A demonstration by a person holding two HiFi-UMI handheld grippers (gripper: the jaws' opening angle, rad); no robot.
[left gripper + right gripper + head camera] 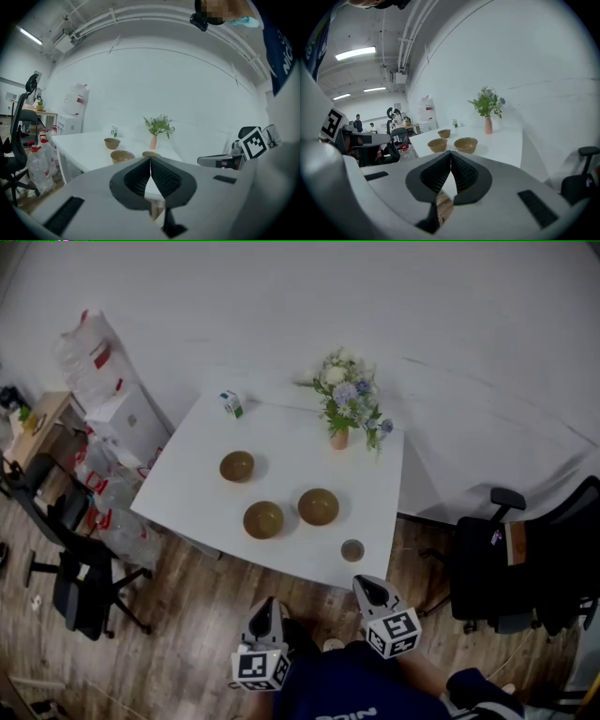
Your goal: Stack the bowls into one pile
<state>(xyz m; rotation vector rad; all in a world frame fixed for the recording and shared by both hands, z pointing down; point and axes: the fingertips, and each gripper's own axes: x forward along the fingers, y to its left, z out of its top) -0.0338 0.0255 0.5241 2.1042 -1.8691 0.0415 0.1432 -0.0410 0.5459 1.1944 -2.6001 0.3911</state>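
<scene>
Three tan bowls stand apart on the white table (pixel 197 474): one at the back left (pixel 237 466), one at the front middle (pixel 263 519) and one to its right (pixel 319 507). Both grippers hang short of the table's near edge, over the wooden floor. My left gripper (pixel 265 607) is shut and empty; its own view shows the jaws (pixel 150 161) meeting, with bowls (pixel 122 156) beyond. My right gripper (pixel 367 586) is shut and empty too, jaws (pixel 450 155) together, with the bowls (pixel 466 145) ahead on the table.
A vase of flowers (pixel 347 404) stands at the table's back right, a small carton (pixel 232 403) at the back left, a small round lid-like disc (pixel 352 550) near the front edge. Office chairs stand left (pixel 75 587) and right (pixel 525 568); bags and boxes (pixel 112 409) crowd the left.
</scene>
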